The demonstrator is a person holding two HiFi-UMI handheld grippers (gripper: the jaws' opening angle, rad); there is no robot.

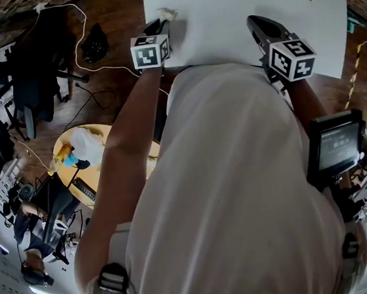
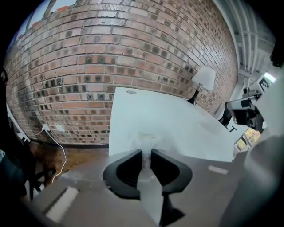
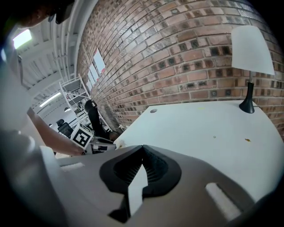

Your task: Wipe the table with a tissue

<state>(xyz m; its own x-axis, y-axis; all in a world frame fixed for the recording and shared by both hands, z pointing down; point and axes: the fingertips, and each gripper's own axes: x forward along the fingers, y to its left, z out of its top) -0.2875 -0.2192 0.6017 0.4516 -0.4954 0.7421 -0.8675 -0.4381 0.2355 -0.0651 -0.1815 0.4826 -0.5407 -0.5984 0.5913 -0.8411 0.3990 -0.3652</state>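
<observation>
**Tissue (image 1: 167,12) pinched at the left edge of the bench (image 1: 240,0)**

Crumpled and white, the tissue is grasped between the fingers (image 2: 128,167) of the left gripper (image 1: 160,25). A small tuft projects past their tips toward twelve o'clock in the left gripper view. In the head view it lies at eleven o'clock, just inside the bench's left edge. Whether it touches the surface cannot be told. The right gripper (image 1: 257,24), at one o'clock, has its fingers clenched on nothing and hangs over the bench, well apart from the tissue. Probable faults: so little paper protrudes that the hard fingertips may scrape the bench instead. Heavy pressure may tear the thin tuft or drag it from the grasp. A stroke toward nine o'clock would run off the edge.
</observation>
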